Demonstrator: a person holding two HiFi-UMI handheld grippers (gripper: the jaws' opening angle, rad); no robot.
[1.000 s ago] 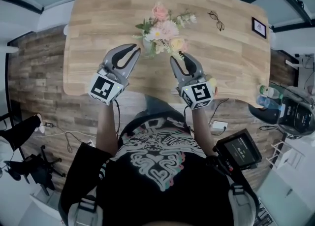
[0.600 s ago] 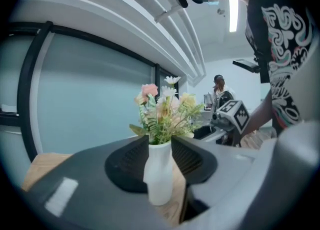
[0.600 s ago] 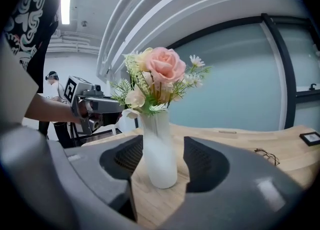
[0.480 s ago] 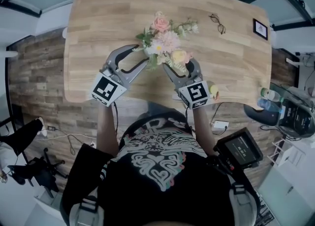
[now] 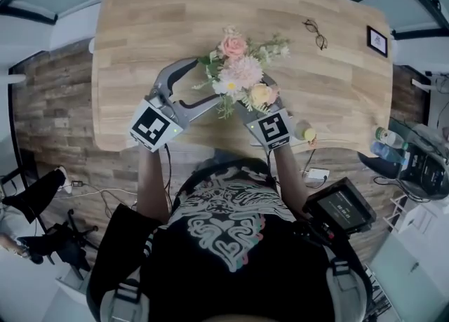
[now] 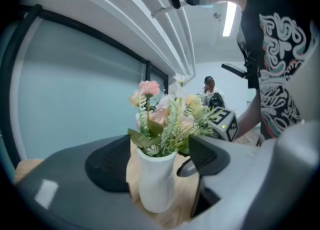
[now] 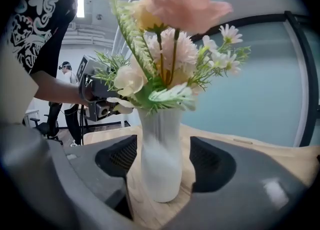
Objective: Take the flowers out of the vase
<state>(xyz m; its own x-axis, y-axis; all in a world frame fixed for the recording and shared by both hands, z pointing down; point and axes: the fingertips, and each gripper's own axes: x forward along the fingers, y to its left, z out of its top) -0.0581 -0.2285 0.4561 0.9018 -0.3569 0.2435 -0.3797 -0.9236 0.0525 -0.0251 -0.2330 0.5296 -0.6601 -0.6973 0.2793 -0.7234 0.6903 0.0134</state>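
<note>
A bunch of pink, cream and white flowers (image 5: 242, 75) stands in a white vase (image 6: 155, 179) at the middle of the wooden table (image 5: 140, 26). In the head view the blooms hide the vase. My left gripper (image 6: 157, 161) comes in from the left, its jaws opening, and the vase stands between its pads (image 6: 107, 166) without touching them. My right gripper (image 7: 162, 161) comes in from the right, jaws also opening, with the vase (image 7: 161, 154) in the gap between its pads (image 7: 212, 164). The flowers (image 7: 170, 63) rise above both grippers.
A pair of glasses (image 5: 313, 33) and a small dark frame (image 5: 377, 41) lie at the table's far right. A small yellow thing (image 5: 305, 131) sits at the near edge by my right hand. Bottles (image 5: 382, 142) and a screen (image 5: 340, 210) stand off the table.
Both grippers have moved forward to the vase and their jaws have spread wide. They now flank the vase from either side, under the blooms.
</note>
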